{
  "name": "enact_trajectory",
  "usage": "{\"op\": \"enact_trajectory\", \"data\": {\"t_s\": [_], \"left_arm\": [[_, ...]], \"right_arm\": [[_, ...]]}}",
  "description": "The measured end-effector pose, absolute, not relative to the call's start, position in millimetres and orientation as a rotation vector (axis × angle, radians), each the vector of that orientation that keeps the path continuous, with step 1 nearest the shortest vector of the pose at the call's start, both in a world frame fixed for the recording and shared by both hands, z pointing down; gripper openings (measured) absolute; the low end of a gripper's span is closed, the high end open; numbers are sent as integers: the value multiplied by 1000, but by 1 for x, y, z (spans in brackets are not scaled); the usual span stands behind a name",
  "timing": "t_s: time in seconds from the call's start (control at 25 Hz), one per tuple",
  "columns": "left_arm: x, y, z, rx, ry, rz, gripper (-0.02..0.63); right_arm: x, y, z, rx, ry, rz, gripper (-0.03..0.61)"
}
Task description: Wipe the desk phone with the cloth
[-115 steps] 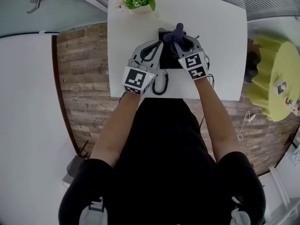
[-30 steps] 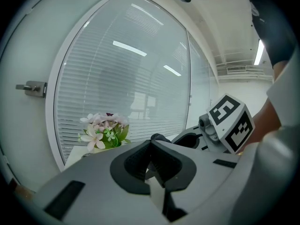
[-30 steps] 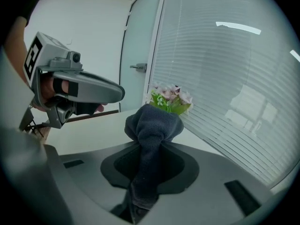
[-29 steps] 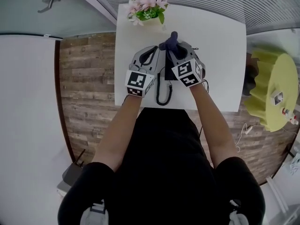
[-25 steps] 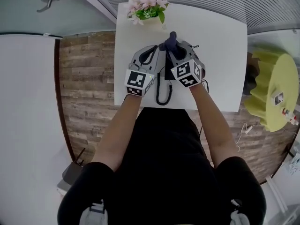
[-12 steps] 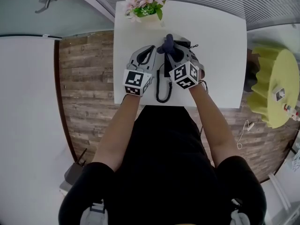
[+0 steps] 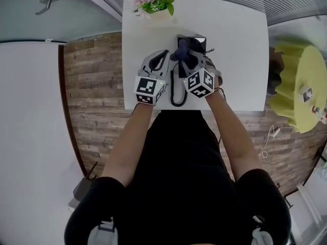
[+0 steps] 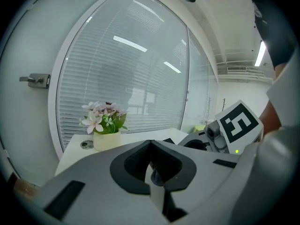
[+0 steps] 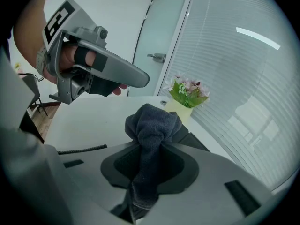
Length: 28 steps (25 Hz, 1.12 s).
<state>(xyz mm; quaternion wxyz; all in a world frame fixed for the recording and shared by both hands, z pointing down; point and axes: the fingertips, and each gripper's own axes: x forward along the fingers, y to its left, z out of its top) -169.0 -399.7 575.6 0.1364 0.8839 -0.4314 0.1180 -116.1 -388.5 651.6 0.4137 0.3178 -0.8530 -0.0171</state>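
right gripper (image 7: 185, 60) jaws clenched on dark blue cloth (image 9: 152, 125), the bunched end sticking out past the tips over the black desk phone (image 7: 197, 42) on the white worktop (image 7: 240, 60). left gripper (image 7: 161, 57) jaws pressed together, nothing held, just left of the phone. flower pot (image 7: 153, 1) at the far edge.

Right gripper (image 9: 151, 146) is clamped on the dark cloth (image 9: 152, 121), which bunches up past the tips. Black desk phone (image 9: 190, 136) sits just beyond, flower pot (image 9: 180, 108) farther ahead, left gripper (image 9: 136, 81) up on the left.
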Motion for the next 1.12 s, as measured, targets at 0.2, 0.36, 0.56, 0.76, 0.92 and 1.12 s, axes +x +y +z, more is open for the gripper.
{"op": "enact_trajectory", "data": {"t_s": [0.2,0.36,0.56,0.76,0.92,1.12], "left_arm": [[-165,-392,579,2568,-1230,345,8],[-165,-385,584,2563,-1219,357,8],[-164,-379,585,2564,-1206,354,8],[-165,-374,590,2563,-1199,363,8],[-164,-368,592,2566,-1187,368,8],[-164,-363,594,2573,-1172,376,8]], "right_arm": [[-116,-377,658,791,-2133,-42,103],[-115,-365,664,787,-2127,-32,103],[-115,-353,669,784,-2124,-18,103],[-115,-340,676,783,-2120,-3,103],[-114,-326,682,769,-2111,6,103],[-114,-313,689,746,-2098,19,103]]}}
